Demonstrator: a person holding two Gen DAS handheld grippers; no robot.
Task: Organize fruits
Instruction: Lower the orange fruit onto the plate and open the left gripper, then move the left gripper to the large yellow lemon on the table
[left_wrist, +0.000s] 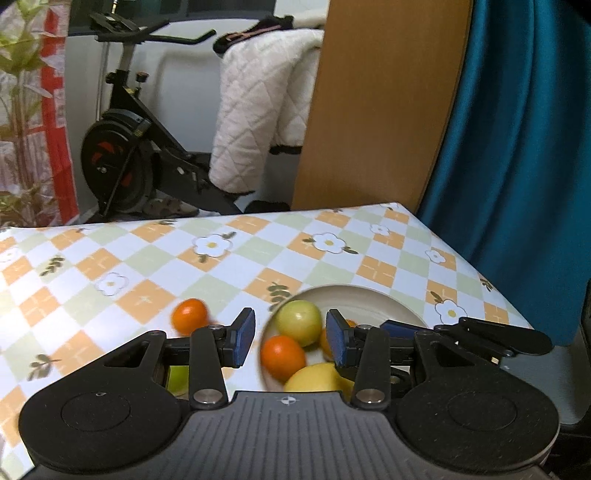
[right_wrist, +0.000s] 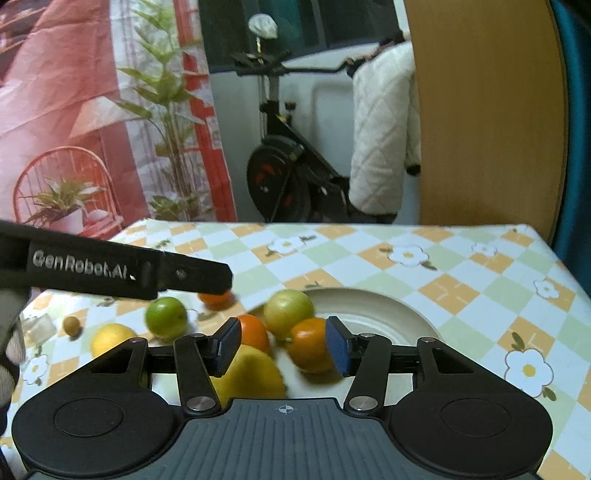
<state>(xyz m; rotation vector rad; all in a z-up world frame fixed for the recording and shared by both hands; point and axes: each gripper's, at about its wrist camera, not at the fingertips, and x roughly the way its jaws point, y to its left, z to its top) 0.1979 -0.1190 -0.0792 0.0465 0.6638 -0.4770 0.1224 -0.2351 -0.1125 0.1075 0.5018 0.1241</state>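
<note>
Fruits are sitting mostly on a plate (right_wrist: 388, 310) on the worktop (right_wrist: 461, 266), which is wearing a checked cloth w/ flowers. On the plate: a green fruit (right_wrist: 289, 309), two oranges (right_wrist: 308, 349) (right_wrist: 255, 332) and a lemon (right_wrist: 251, 376) at the near rim. Off the plate, to its left: a lime (right_wrist: 166, 318), a 2nd lemon (right_wrist: 110, 339), a small brown fruit (right_wrist: 71, 325) and another orange (right_wrist: 216, 297) partly hidden under the other tool.

Right gripper (right_wrist: 282, 349) is hovering over the plate's near edge, fingers (right_wrist: 338, 349) parted; the blue pads are gripping nothing, though an orange is showing just beside the right pad. Touching or not, can't tell; frame is blurred.

Left gripper (left_wrist: 290, 341) is hanging over the plate's left edge, fingers (left_wrist: 243, 339) apart & empty, fruit lying below the gap. Its side is reading "GenRobot.AI" in the right wrist view.

Behind: exercise bike (left_wrist: 125, 162), white quilted coat (left_wrist: 255, 110), plants (right_wrist: 166, 110).
</note>
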